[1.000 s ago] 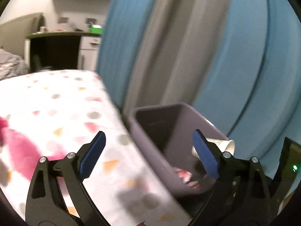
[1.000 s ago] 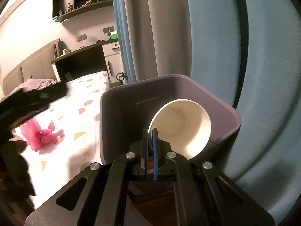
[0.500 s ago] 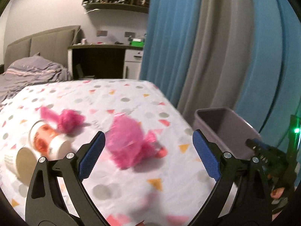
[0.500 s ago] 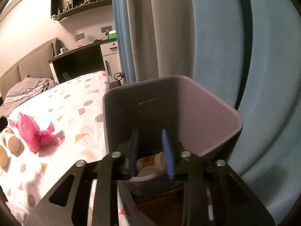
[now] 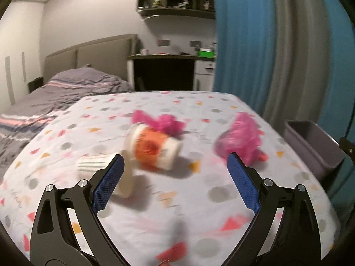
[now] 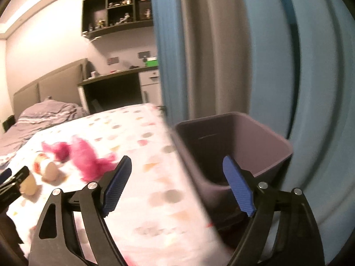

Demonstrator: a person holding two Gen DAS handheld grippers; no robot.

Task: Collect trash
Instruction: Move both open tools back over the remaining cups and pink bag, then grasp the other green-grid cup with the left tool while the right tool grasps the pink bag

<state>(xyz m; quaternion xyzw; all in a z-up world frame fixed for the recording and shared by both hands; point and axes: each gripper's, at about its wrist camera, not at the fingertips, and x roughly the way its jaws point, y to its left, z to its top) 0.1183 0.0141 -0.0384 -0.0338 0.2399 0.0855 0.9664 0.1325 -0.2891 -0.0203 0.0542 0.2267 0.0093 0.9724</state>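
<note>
Trash on white spotted bedsheet (image 5: 155,199); grey-purple plastic bin (image 6: 261,137) beside the bed's curtain-side edge.

Left gripper (image 5: 175,177) stood spread, empty, above bare sheet short of the trash. Right gripper (image 6: 177,184), jaws just opened, nothing between them, straddled the bin's near rim. Orange-and-white cup (image 5: 153,148) lay sideways mid-sheet, striped paper cup (image 5: 97,166) beside it; two crumpled pink wrappers (image 5: 239,139) lay nearer the bin.

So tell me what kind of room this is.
Most likely a bedroom: a bed under a spotted sheet, a padded headboard by the wall with a rumpled striped duvet below it, and a desk beneath wall shelves.
</note>
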